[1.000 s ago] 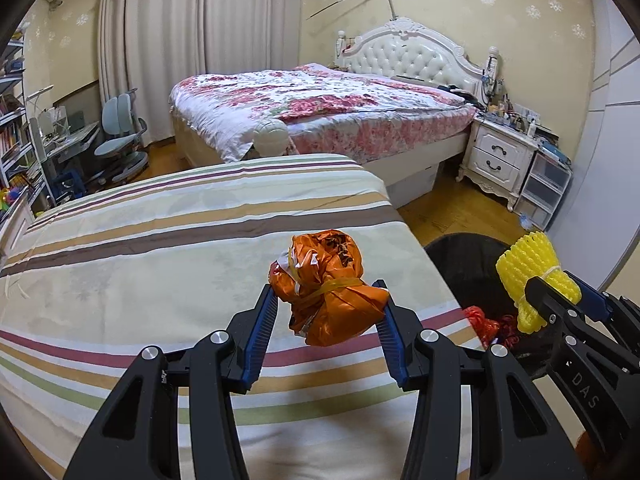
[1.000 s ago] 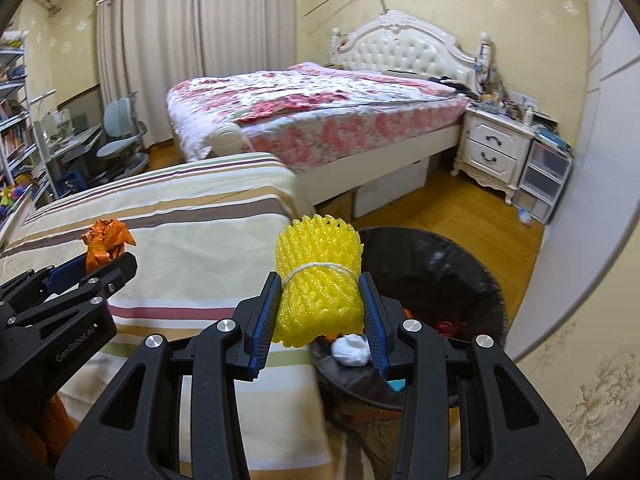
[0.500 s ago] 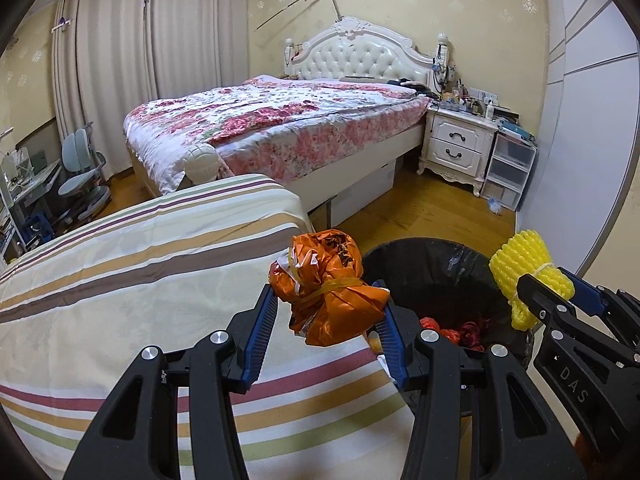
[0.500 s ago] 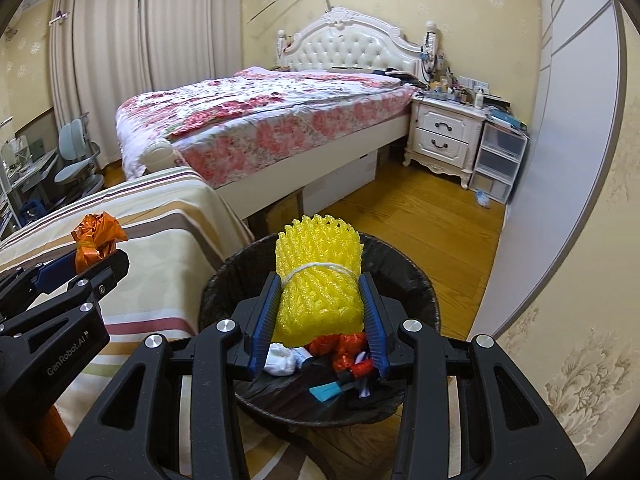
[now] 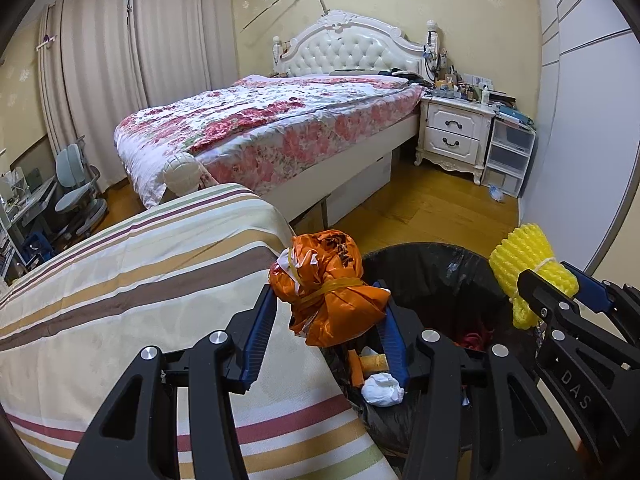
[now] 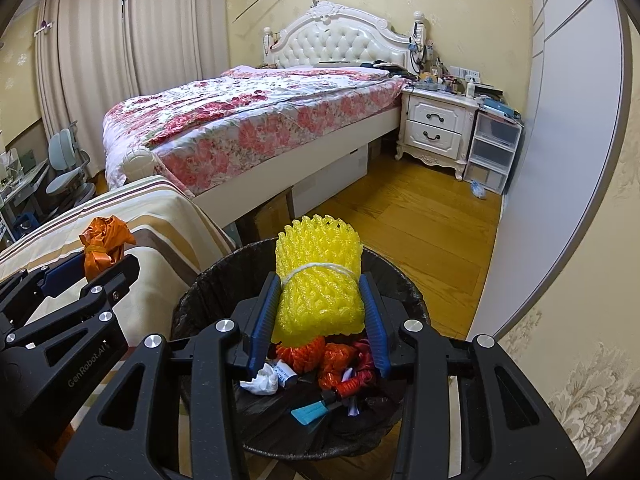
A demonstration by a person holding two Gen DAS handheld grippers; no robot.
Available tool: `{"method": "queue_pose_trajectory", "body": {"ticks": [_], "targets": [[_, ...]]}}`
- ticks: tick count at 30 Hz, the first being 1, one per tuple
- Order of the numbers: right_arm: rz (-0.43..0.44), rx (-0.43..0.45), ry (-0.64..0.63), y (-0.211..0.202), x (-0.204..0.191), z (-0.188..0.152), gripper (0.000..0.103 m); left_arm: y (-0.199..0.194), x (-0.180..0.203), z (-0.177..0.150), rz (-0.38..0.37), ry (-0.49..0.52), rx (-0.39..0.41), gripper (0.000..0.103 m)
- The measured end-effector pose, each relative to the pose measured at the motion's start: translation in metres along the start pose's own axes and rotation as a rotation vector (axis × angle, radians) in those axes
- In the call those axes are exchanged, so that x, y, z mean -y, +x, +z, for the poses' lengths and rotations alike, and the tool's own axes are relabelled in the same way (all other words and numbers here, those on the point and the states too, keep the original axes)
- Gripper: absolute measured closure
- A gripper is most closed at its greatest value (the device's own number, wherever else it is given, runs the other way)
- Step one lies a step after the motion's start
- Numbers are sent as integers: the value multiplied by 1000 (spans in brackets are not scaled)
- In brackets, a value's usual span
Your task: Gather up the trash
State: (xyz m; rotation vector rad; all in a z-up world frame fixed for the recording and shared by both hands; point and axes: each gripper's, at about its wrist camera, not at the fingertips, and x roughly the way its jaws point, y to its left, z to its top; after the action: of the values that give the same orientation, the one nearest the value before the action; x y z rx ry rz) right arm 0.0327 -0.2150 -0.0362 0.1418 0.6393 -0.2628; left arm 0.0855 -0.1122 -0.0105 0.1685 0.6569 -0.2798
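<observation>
A bedroom with yellow patterned wallpaper and a wooden floor (image 6: pixel 420 216); beige curtains (image 5: pixel 120 80) hang along the far left wall, with a grey desk chair (image 5: pixel 76 192) below them. Nearest on the left is a bed under a striped sheet (image 5: pixel 120 280) in cream, brown and red bands. Beyond it stands a bed with a red floral quilt (image 5: pixel 272 120) and a white tufted headboard (image 5: pixel 352 52), then a white nightstand (image 5: pixel 452 136) (its top is cluttered) and a set of clear plastic drawers (image 5: pixel 508 156) against the right wall.

The left gripper (image 5: pixel 328 324) is closed on an orange plastic bag (image 5: pixel 332 288), crumpled into a bundle and tied round the middle with a yellowish band; both blue pads press its sides. It hangs over the edge where the striped sheet meets the rim of the black-lined trash bin (image 5: pixel 440 264).

To the right, the right gripper (image 6: pixel 320 308) grips a yellow foam fruit net (image 6: pixel 320 280), rolled into a squat cylinder and bound with a white string, its mesh standing up above the pads. It is held directly over the bin's mouth. Inside the bin lie a crumpled white tissue (image 6: pixel 262 380), red-orange netting (image 6: pixel 332 356) and a small blue piece (image 6: pixel 312 408).
</observation>
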Motion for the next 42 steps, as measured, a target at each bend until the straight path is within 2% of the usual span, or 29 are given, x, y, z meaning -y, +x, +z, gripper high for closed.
{"method": "queue_pose_trajectory", "body": {"ticks": [2, 6, 10, 19, 21, 25, 29, 35, 42], "targets": [[6, -3, 8, 2, 2, 1, 61, 3, 0, 1, 1, -2, -8, 53], [-3, 1, 18, 4, 4, 3, 56, 7, -1, 1, 4, -14, -17, 39], [-9, 6, 24, 3, 5, 4, 54, 7, -1, 0, 6, -9, -11, 31], [-31, 20, 31, -5, 9, 5, 49, -1, 1, 2, 4, -14, 3, 26], [-40, 25, 33, -8, 9, 6, 42, -4, 0, 2, 6, -16, 7, 26], [-49, 30, 28, -15, 8, 6, 40, -13, -8, 2, 12, -25, 17, 25], [-62, 38, 15, -23, 2, 4, 33, -22, -15, -1, 38, -30, 18, 23], [-62, 57, -5, -44, -11, -2, 26, -42, -32, -10, 59, -63, 20, 21], [-56, 100, -27, -75, -24, -8, 23, -71, -49, -21, 81, -84, 47, 19]]}}
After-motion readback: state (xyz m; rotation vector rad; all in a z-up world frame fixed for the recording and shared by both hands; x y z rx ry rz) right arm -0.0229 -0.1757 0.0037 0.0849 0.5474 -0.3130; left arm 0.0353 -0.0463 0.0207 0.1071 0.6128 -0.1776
